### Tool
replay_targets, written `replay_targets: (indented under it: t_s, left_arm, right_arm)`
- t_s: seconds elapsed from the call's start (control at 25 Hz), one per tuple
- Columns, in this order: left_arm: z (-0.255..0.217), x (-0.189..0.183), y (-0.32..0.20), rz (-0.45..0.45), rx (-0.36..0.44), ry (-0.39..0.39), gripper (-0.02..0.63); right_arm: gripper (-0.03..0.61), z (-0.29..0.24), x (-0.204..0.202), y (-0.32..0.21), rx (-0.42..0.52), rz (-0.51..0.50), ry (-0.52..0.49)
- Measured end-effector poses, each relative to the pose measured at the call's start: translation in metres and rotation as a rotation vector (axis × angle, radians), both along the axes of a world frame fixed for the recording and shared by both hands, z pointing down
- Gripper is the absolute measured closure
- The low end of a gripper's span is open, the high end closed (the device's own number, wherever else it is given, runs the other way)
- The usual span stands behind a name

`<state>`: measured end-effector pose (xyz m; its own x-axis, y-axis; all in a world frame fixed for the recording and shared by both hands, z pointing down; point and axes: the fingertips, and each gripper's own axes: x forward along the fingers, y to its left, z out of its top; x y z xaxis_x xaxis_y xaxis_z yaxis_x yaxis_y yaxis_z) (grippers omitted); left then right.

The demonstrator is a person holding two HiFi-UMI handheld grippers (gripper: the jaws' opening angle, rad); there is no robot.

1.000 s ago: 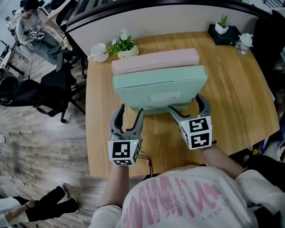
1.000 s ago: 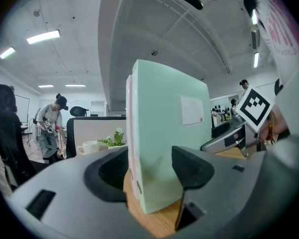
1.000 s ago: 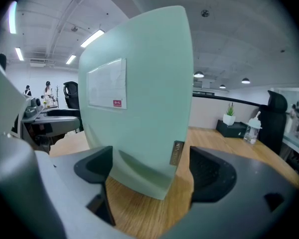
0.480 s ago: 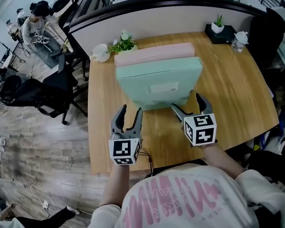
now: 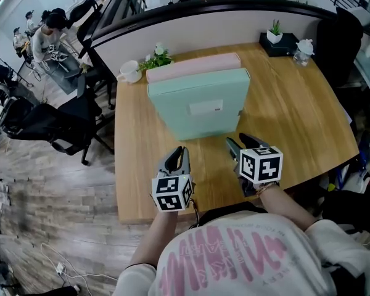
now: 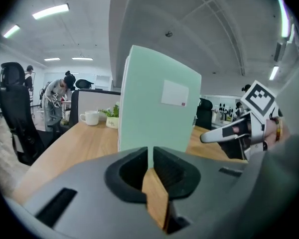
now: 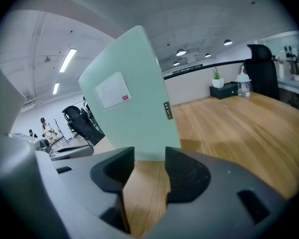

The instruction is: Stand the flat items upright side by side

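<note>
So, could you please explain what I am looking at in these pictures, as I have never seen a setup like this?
There is no robot here: a person holds two tools, the left hand-held gripper and the right hand-held gripper, each with two jaws and a marker cube. One picture comes from a camera on the person's head, looking down. The other two come from cameras riding on the tools, looking along their jaws. On the wooden table a mint-green file stands upright, with a pink file just behind it. A white cup and a potted plant sit further back. Nothing is held: the left jaws have just closed, and the right jaws have been closing but stand apart, with only table showing between them.
</note>
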<state>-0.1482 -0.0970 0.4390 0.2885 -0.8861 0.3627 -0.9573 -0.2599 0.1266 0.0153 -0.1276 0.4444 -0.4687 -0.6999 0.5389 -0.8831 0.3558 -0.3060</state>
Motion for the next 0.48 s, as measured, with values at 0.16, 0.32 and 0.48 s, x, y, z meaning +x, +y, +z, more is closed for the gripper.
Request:
replay_targets:
  t_s: [0.16, 0.32, 0.48]
  left_arm:
    - [-0.005, 0.017, 0.006, -0.001, -0.017, 0.033, 0.609]
    - [-0.024, 0.045, 0.009, 0.038, -0.011, 0.1, 0.609]
    - [-0.05, 0.069, 0.009, 0.034, 0.003, 0.179, 0.609]
  right_arm:
    - [0.472, -0.005, 0.0, 0.007, -0.006, -0.014, -0.051]
    - [0.544, -0.016, 0.006, 0.013, 0.007, -0.016, -0.08]
    - [0.554, -0.037, 0.012, 0.013, 0.058, -0.048, -0.113]
